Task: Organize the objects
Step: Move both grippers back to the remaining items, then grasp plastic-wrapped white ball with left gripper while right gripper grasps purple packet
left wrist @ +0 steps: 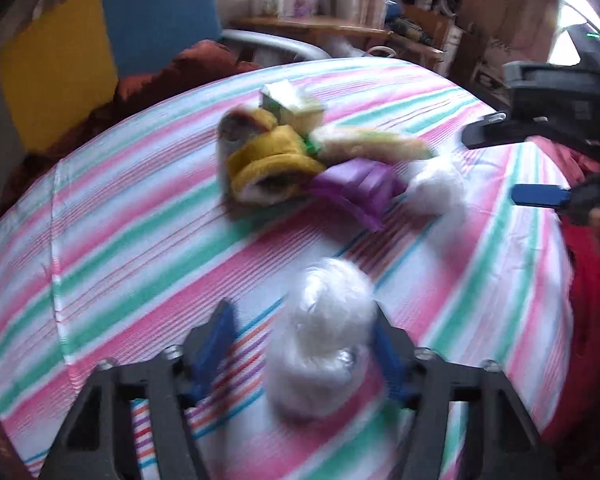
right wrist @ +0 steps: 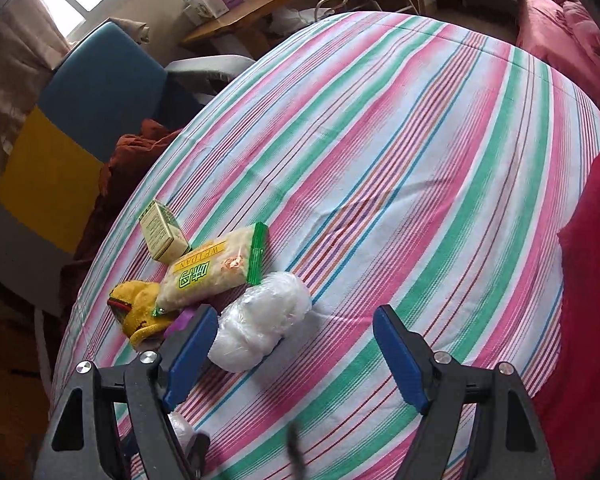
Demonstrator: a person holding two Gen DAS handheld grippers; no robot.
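A pile of objects lies on the striped bedsheet [left wrist: 120,240]: a small green-white box [left wrist: 290,106], a yellow cloth [left wrist: 268,164], a yellow-green snack packet [left wrist: 372,144], a purple packet [left wrist: 360,188] and a white plastic-wrapped bundle [left wrist: 436,192]. My left gripper [left wrist: 304,344] is open, with a second white plastic-wrapped bundle [left wrist: 324,336] between its blue fingers, touching the right one. My right gripper [right wrist: 296,356] is open and empty above the sheet, just right of the pile's white bundle [right wrist: 260,328]. The snack packet [right wrist: 216,272], box [right wrist: 162,236] and yellow cloth [right wrist: 140,312] also show there.
A blue and yellow padded board [left wrist: 100,52] stands behind the bed at the left, with a rust-coloured blanket [left wrist: 172,76] below it. A wooden shelf [left wrist: 312,26] with boxes is at the back. A red cloth [right wrist: 580,280] lies at the bed's right edge.
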